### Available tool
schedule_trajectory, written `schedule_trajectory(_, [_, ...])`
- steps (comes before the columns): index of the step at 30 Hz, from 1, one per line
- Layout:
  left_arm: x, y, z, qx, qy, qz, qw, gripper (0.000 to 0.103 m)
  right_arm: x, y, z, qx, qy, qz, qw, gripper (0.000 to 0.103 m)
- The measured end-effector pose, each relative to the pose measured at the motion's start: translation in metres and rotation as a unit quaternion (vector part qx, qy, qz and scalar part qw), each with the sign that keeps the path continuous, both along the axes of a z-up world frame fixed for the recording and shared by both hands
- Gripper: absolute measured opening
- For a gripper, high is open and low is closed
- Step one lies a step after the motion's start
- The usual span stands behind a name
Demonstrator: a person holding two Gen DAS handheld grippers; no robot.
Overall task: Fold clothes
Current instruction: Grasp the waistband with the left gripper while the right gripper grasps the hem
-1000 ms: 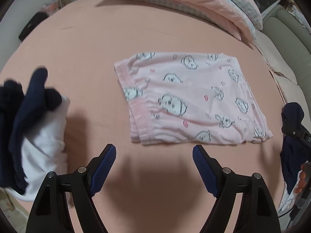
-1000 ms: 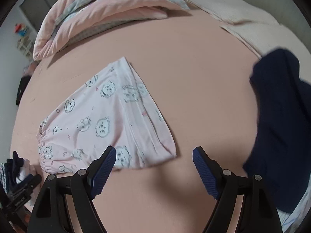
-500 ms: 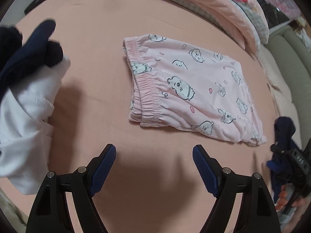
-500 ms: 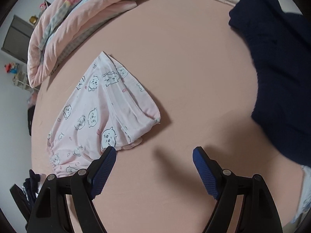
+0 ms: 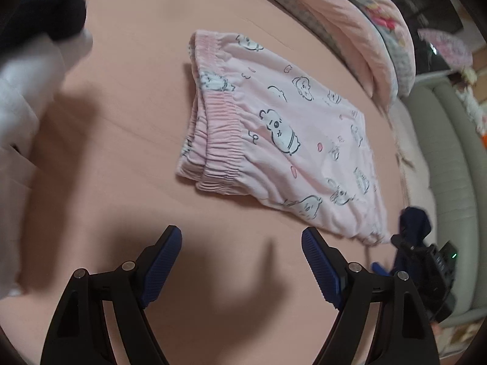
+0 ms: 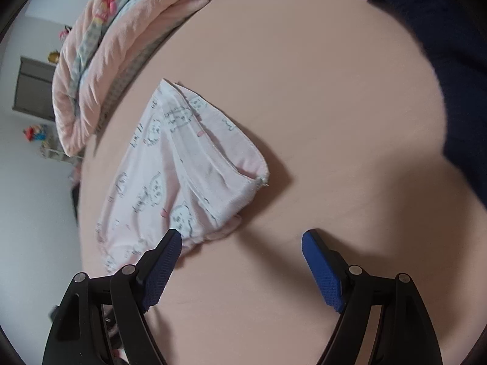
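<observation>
Pink shorts (image 5: pixel 283 133) with cartoon animal prints lie folded flat on the pink bed sheet (image 5: pixel 127 140), elastic waistband toward the left. My left gripper (image 5: pixel 242 243) hangs open just short of the waistband end, nothing between its blue pads. In the right wrist view the same shorts (image 6: pixel 185 170) show their hem end. My right gripper (image 6: pixel 242 243) is open low over the sheet, its left pad (image 6: pixel 164 258) at the hem's near corner. The right gripper (image 5: pixel 426 261) also appears at the right edge of the left wrist view.
A pile of white and navy clothes (image 5: pixel 27 70) sits at the left. A dark navy garment (image 6: pixel 450 60) lies at the right. A rolled pink quilt (image 5: pixel 350 21) lines the far side of the bed. A grey padded headboard (image 5: pixel 450 158) runs along the right.
Both grippers have dropped closer to the bed and rolled, so the shorts look larger and tilted. The jaws stay open. The shorts have not moved.
</observation>
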State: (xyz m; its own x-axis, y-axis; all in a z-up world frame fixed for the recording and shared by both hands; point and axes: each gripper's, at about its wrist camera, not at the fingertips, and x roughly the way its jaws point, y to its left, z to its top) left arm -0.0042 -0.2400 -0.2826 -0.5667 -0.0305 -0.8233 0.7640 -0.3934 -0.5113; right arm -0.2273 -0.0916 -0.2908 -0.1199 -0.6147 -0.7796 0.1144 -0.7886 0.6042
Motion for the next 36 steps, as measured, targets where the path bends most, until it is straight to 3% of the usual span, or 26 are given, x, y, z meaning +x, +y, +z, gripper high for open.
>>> schedule_trajectory(4, [0.006, -0.004, -0.008, 0.022, 0.042, 0.036, 0.9982, 0.081, -0.005, -0.002, -0.004, -0.022, -0.008, -0.006, 1.000, 0.086])
schedule_trajectory(8, [0.004, -0.009, -0.012, 0.028, 0.057, 0.046, 0.9969, 0.081, -0.009, -0.001, -0.008, -0.046, -0.010, -0.019, 0.999, 0.086])
schedule_trajectory(16, [-0.002, -0.024, -0.016, 0.039, 0.079, 0.055, 0.9946, 0.081, -0.025, -0.005, -0.012, -0.083, -0.015, -0.027, 0.996, 0.095])
schedule_trajectory(22, [-0.004, -0.034, -0.019, 0.059, 0.099, 0.070, 0.9908, 0.081, -0.034, -0.009, -0.012, -0.093, -0.013, -0.044, 0.995, 0.095])
schedule_trajectory(29, [-0.011, -0.035, -0.014, 0.055, 0.092, 0.062, 0.9923, 0.081, -0.041, -0.007, -0.012, -0.117, -0.021, -0.058, 0.991, 0.095])
schedule_trajectory(33, [-0.006, -0.035, -0.018, 0.083, 0.109, 0.071, 0.9881, 0.081, -0.040, -0.010, -0.020, -0.173, -0.061, -0.042, 0.982, 0.093])
schedule_trajectory(36, [0.005, -0.034, -0.022, 0.116, 0.119, 0.095, 0.9815, 0.081, -0.037, -0.017, -0.024, -0.175, -0.065, -0.037, 0.982, 0.093])
